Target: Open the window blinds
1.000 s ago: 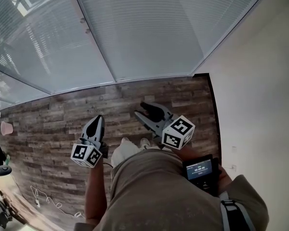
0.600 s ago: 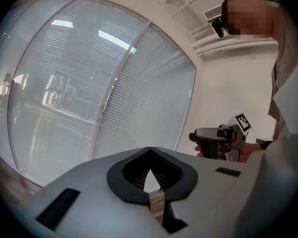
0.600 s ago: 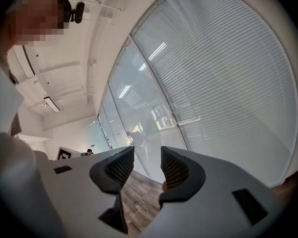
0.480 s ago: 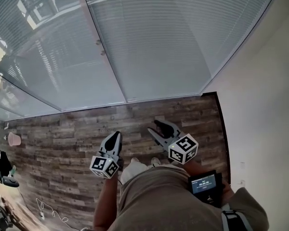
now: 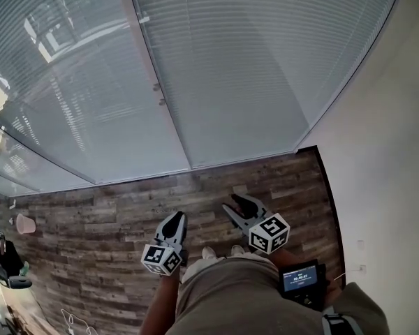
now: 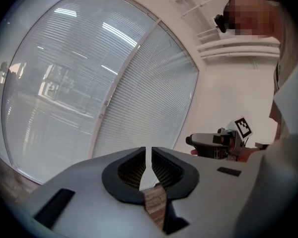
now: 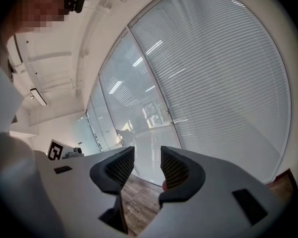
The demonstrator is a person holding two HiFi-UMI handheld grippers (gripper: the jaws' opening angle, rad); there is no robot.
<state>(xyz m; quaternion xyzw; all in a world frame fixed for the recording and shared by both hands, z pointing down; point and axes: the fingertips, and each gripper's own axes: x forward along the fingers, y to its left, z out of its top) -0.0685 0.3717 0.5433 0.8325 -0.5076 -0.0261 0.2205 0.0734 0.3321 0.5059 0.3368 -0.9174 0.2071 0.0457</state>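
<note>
In the head view the blinds (image 5: 258, 68) cover the far glass, well apart from the left tongs (image 5: 176, 218) and right tongs (image 5: 236, 202) held low, so step nearer, aiming at the small fittings (image 5: 158, 94) on the frame post, probably the control. In the left gripper view the empty jaws have just been opening, to a thin slit so far. In the right gripper view the empty jaws stand clearly apart, better placed to grab first.

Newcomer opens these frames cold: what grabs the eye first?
The window blinds fill the top of the head view, pale slats across tall panels above the wood-plank floor. Below them, the left gripper and right gripper point toward the blinds without touching them. The left's fingers have just been opening to a thin slit, the right's stand wider, and nothing is between either pair.
</note>
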